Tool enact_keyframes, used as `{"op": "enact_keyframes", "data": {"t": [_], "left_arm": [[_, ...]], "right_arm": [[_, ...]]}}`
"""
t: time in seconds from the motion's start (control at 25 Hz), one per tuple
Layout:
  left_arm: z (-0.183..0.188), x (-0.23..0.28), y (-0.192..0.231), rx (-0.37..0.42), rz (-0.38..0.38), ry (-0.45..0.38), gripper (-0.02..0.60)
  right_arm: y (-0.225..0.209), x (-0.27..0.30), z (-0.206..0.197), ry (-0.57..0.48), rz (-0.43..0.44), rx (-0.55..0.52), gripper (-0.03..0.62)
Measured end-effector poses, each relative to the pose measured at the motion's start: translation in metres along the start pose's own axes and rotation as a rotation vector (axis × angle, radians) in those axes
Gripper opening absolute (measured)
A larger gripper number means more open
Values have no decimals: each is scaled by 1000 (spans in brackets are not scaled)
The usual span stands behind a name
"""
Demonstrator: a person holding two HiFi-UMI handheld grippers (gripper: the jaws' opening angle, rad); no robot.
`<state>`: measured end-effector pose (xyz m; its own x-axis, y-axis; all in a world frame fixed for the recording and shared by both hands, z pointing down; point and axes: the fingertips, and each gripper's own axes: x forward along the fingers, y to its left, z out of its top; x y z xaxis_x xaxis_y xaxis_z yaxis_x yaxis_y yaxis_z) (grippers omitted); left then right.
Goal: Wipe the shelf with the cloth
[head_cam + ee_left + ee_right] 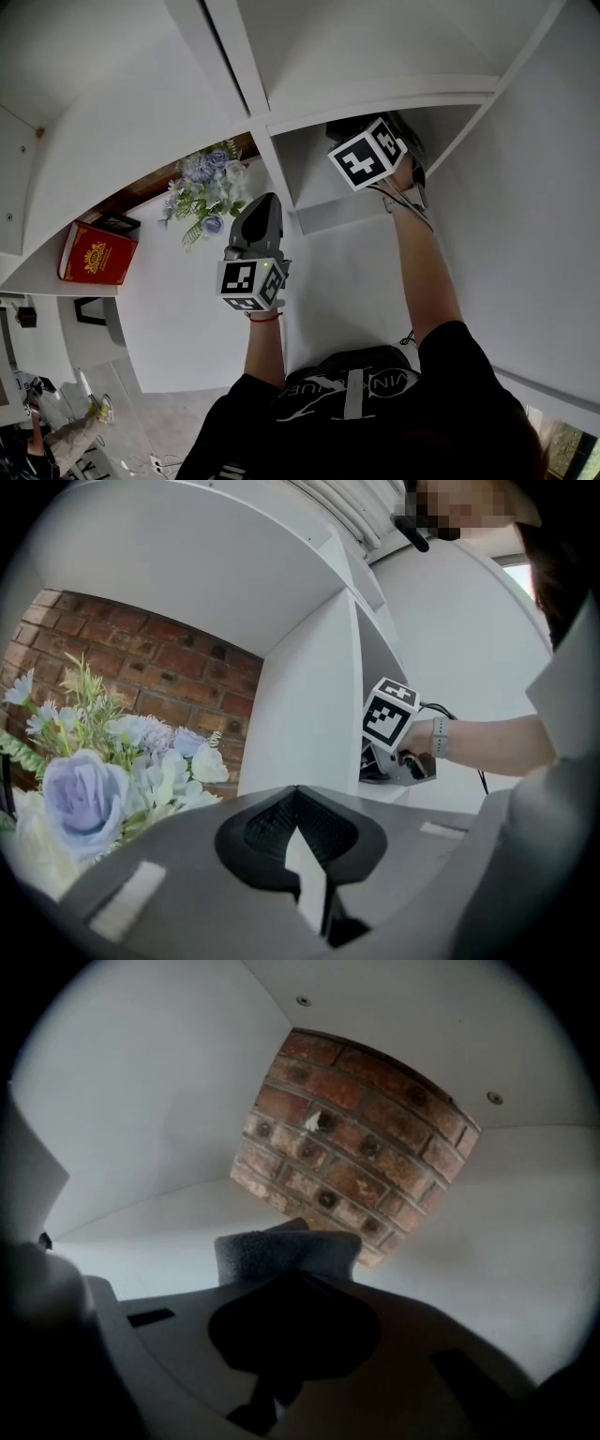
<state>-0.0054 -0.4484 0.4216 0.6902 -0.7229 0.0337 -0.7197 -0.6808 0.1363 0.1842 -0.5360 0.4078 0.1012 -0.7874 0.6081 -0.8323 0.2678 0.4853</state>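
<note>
The right gripper (291, 1274) is inside the right compartment of the white shelf (159, 1232), and its jaws are clenched on a fold of the grey cloth (286, 1249), which sticks out just in front of the tips. The gripper points downwards to the bottom board, with the brick wall (361, 1147) behind the compartment. I cannot tell surely if the cloth already touches the board.

The left gripper (296, 791) is outside, in front of the next compartment and near the bunch of pale flowers (84, 780). Its jaws are closed together with nothing between them. A red book (94, 255) lies further to the left on the same level.

In my judgement the wiping is under way in this compartment. To do it well, the cloth should press flat on the board, not only with its edge, and go in long straight passes from the brick wall to the front, including the corners. The grip must stay firm so that the cloth does not slip out. The left gripper should stay away from the flowers.
</note>
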Motion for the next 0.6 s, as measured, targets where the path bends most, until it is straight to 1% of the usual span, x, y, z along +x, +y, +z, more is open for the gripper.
{"op": "enact_keyframes", "data": {"t": [0.16, 0.28, 0.36, 0.44, 0.6], "left_arm": [[0, -4, -5, -5, -9, -4, 11], [1, -7, -7, -9, -8, -11, 11], [3, -10, -8, -12, -3, -17, 11], [3, -13, -9, -14, 5, -20, 11], [8, -23, -16, -10, 27, -34, 11]], "right_arm": [[-12, -6, -12, 23, -79, 85, 9], [-17, -11, -23, 65, -131, 114, 9], [-18, -15, -27, 79, -136, 126, 9], [-18, -20, -32, 89, -123, 134, 9], [-14, -32, -41, 99, -95, 108, 9]]}}
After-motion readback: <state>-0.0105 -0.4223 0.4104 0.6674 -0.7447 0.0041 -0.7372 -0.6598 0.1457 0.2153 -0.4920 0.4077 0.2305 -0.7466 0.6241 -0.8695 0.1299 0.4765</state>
